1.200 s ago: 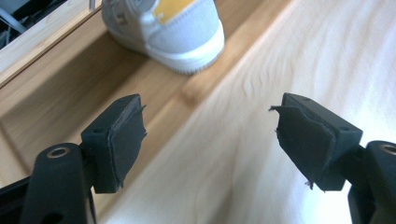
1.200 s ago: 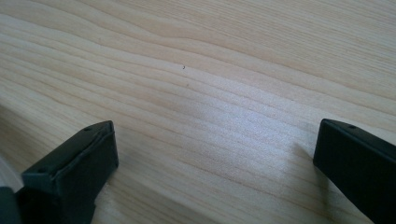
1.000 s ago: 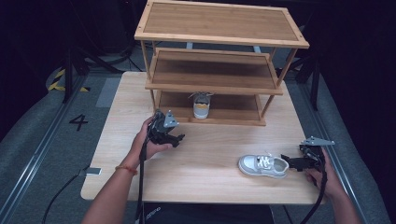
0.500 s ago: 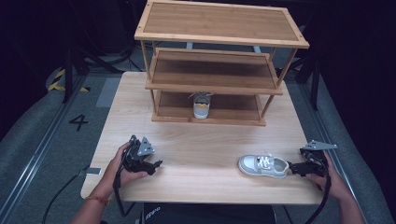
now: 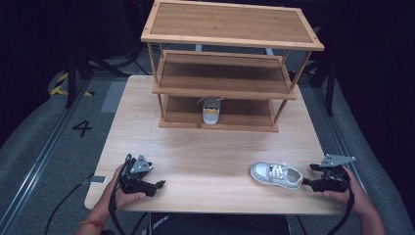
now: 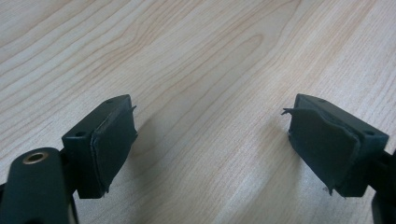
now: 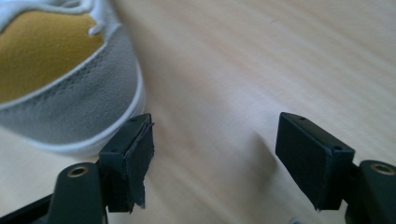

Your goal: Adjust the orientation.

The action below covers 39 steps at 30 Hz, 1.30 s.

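A grey and white sneaker (image 5: 275,175) lies on its sole at the table's front right, toe to the left. Its heel (image 7: 70,88) fills the upper left of the right gripper view, just beyond my right gripper (image 7: 224,158), which is open and holds nothing. That right gripper (image 5: 313,185) rests just right of the shoe's heel. A matching sneaker (image 5: 211,110) stands on the bottom shelf of the wooden rack (image 5: 225,88). My left gripper (image 5: 155,186) sits low at the front left, open over bare wood (image 6: 210,140).
The three-tier wooden rack takes up the back half of the table (image 5: 205,152). Its two upper shelves carry nothing. Dark floor with a rail and a painted "4" (image 5: 82,128) lies to the left.
My left gripper has pulled back from mid-table toward the front left edge. The right gripper and the shoe have stayed almost where they were.
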Motion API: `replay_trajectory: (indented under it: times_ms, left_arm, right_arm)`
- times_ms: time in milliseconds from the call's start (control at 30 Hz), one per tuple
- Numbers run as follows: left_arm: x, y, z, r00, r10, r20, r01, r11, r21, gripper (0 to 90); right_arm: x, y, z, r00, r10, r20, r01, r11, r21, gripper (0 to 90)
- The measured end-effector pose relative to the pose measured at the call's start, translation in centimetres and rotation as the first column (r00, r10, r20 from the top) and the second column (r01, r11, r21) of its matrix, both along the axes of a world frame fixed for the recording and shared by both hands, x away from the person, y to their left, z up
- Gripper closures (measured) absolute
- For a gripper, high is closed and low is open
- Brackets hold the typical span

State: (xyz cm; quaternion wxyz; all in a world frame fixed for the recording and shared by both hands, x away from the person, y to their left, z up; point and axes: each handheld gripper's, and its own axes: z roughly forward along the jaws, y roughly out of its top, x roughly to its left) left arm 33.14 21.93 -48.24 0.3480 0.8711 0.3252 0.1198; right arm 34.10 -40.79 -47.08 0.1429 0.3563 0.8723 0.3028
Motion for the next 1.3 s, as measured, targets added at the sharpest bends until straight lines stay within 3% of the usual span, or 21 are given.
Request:
replay_trajectory:
  times_ms: [167,300,333,367,567,667,833,867,1000,1067,1167,1300]
  left_arm:
    - [0.3,-0.1,0.0,0.9999,-0.016,0.002,0.016,0.9999,0.006,14.4]
    - [0.5,-0.3,0.0,0.9998,-0.021,-0.005,0.021,0.9998,0.004,13.3]
    - [0.5,-0.3,0.0,0.9998,-0.021,-0.005,0.021,0.9998,0.004,13.1]
    - [0.5,-0.3,0.0,0.9997,-0.022,-0.008,0.022,0.9998,0.002,13.1]
    - [0.5,-0.4,0.0,0.9997,-0.022,-0.009,0.022,0.9998,0.004,13.1]
    - [0.6,-0.4,0.0,0.9998,-0.022,-0.002,0.022,0.9997,0.008,13.0]
    - [0.6,-0.4,0.0,0.9997,-0.023,-0.003,0.023,0.9997,0.008,12.7]
    - [0.6,-0.4,0.0,0.9998,-0.022,-0.004,0.022,0.9997,0.006,12.7]
    - [0.6,-0.4,0.0,0.9998,-0.022,-0.005,0.022,0.9998,0.004,12.7]
    - [0.6,-0.4,0.0,0.9998,-0.022,-0.005,0.022,0.9998,0.004,12.7]
    - [0.6,-0.5,0.0,0.9998,-0.021,-0.005,0.021,0.9998,0.004,12.7]
    - [0.6,-0.5,0.0,0.9998,-0.018,-0.003,0.018,0.9998,0.005,12.6]
  right_arm:
    - [-1.0,0.4,0.2,0.9967,0.081,-0.006,-0.081,0.997,-0.02,28.5]
    - [-1.7,1.8,0.3,0.9846,0.174,-0.014,-0.175,0.984,-0.022,28.2]
    - [-1.7,1.8,0.3,0.9846,0.174,-0.014,-0.175,0.984,-0.022,28.2]
    - [-2.0,2.9,0.3,0.9738,0.227,-0.011,-0.228,0.973,-0.031,26.9]
    - [-2.4,6.3,0.4,0.9457,0.325,-0.006,-0.325,0.945,-0.042,24.8]
    - [-2.4,8.6,0.4,0.9385,0.345,0.014,-0.344,0.937,-0.056,24.9]
    - [-2.5,10.3,0.3,0.9337,0.358,0.019,-0.357,0.933,-0.04,25.1]
    - [-2.6,11.4,0.3,0.9275,0.373,0.025,-0.372,0.928,-0.039,25.1]
    - [-2.9,12.4,0.5,0.9172,0.397,0.03,-0.396,0.917,-0.042,27.5]
    - [-3.1,12.5,0.8,0.9164,0.399,0.035,-0.398,0.917,-0.032,27.6]
    - [-3.6,12.6,1.9,0.9164,0.397,0.048,-0.397,0.918,-0.023,27.4]
    - [-4.3,13.1,3.8,0.9051,0.418,0.075,-0.418,0.908,-0.022,30.0]
